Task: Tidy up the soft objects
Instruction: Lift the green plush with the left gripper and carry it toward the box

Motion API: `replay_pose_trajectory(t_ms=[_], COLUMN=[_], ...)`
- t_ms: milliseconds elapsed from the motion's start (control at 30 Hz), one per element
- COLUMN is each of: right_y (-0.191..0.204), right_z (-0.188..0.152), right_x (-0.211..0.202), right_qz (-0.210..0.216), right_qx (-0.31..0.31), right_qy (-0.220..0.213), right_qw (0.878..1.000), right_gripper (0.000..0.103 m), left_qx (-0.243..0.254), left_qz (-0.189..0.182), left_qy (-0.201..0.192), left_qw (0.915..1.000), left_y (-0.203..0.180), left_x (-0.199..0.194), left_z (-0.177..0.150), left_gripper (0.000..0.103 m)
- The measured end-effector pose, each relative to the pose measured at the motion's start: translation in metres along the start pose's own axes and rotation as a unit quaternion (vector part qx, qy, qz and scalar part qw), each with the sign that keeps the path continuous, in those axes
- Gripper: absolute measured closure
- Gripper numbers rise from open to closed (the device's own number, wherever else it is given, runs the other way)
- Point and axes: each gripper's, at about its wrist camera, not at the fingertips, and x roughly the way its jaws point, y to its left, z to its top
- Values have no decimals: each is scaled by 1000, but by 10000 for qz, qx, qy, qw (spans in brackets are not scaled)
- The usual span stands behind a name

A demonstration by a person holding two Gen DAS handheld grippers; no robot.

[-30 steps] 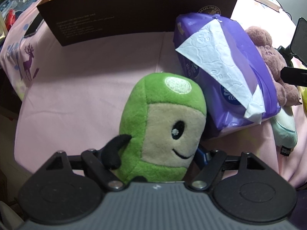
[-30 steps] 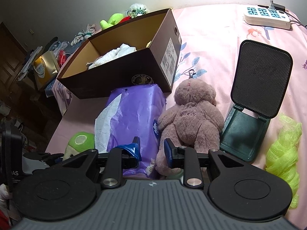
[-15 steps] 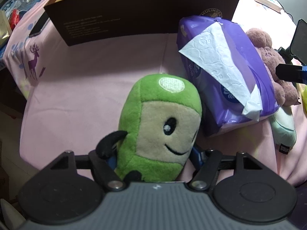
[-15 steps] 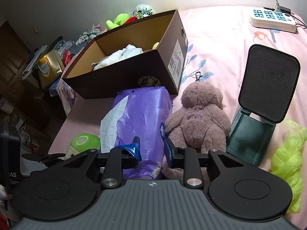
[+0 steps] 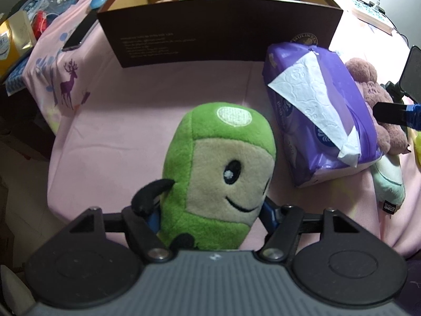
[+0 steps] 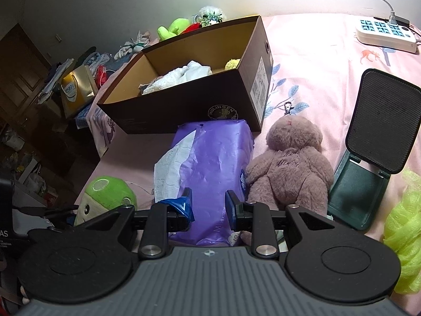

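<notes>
My left tongs (image 5: 210,210) pinch the green plush (image 5: 218,173) low on its body, near edge of the bed, so it can go into the far box (image 5: 218,34). My right tongs (image 6: 208,205) hang spread and empty over the tissue pack (image 6: 218,155).

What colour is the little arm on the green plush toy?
Black, clearest in the left wrist view, on the green plush toy.

- We read "MULINSEN" on a round emblem on the brown box (image 6: 223,112); top of the same emblem shows in the left view (image 5: 305,38).
- Box long side: small pale lines, too small for us to read.
- Box end: barcode label, unreadable.
- Purple tissue pack (image 6: 218,163): "X100" near its lower edge.
- Black device at left edge (image 6: 5,234): "AS".
</notes>
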Motion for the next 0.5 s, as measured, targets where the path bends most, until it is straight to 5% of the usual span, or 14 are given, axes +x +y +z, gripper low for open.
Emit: replay_pose_trajectory(t_ms=[500], right_y=[5], right_z=[1], right_x=[-11], right_qz=[-292], right_qx=[275], right_qy=[-411], right_qw=[9983], right_gripper=[94], left_qx=[77], left_qz=[-321], left_qy=[-921], left_qw=[9952], left_y=[21], left_x=[-55], left_z=[44], left_gripper=[34])
